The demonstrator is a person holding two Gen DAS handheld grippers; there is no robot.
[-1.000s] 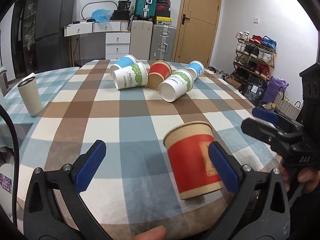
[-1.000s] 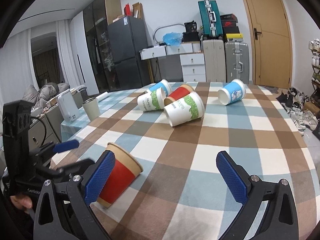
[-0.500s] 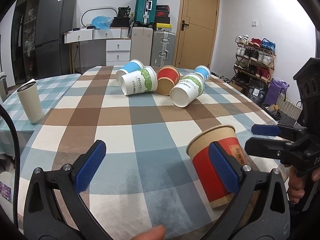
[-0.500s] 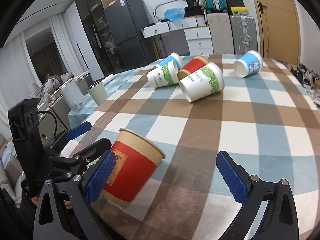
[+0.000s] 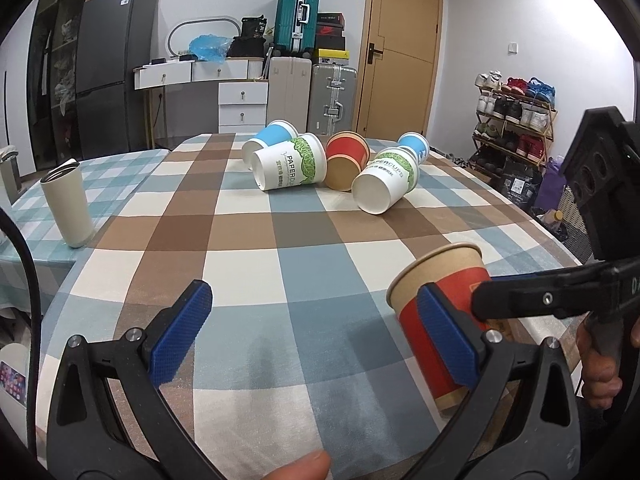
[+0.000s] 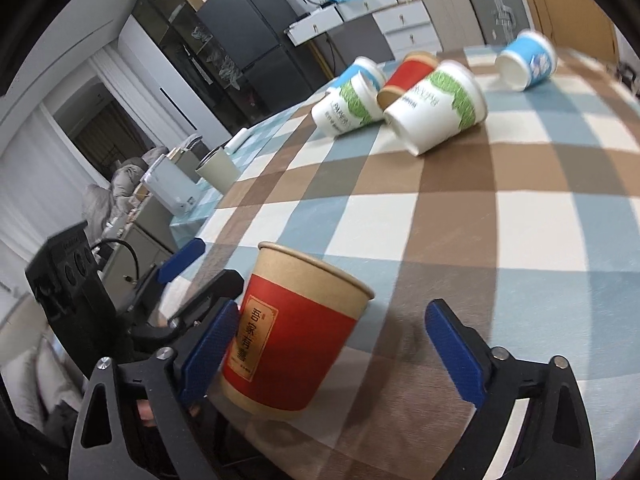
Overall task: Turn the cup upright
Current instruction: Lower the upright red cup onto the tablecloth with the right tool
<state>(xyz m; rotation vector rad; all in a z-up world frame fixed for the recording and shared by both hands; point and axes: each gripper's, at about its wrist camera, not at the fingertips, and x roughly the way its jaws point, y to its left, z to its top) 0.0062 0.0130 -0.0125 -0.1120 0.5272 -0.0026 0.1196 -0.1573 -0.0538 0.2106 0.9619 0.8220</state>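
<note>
A red and kraft paper cup (image 5: 436,312) (image 6: 292,344) stands mouth up, a little tilted, near the table's front edge. My left gripper (image 5: 316,336) is open; its right pad is at the cup's side and the cup is not between the jaws. My right gripper (image 6: 332,356) is open around the cup; its left pad looks close to or against the cup wall, its right pad is well apart from it. Several other paper cups lie on their sides at the far middle of the table (image 5: 292,168) (image 6: 436,108).
A checked cloth covers the table (image 5: 248,264). A cream steel tumbler (image 5: 68,204) stands on a lower table at the left. The table's right edge (image 5: 532,224) drops off toward a shoe rack. Suitcases, drawers and a fridge stand behind.
The red cup has gone from lying tilted to nearly upright. My right gripper has moved in around it, and the left gripper has drawn back to the left.
</note>
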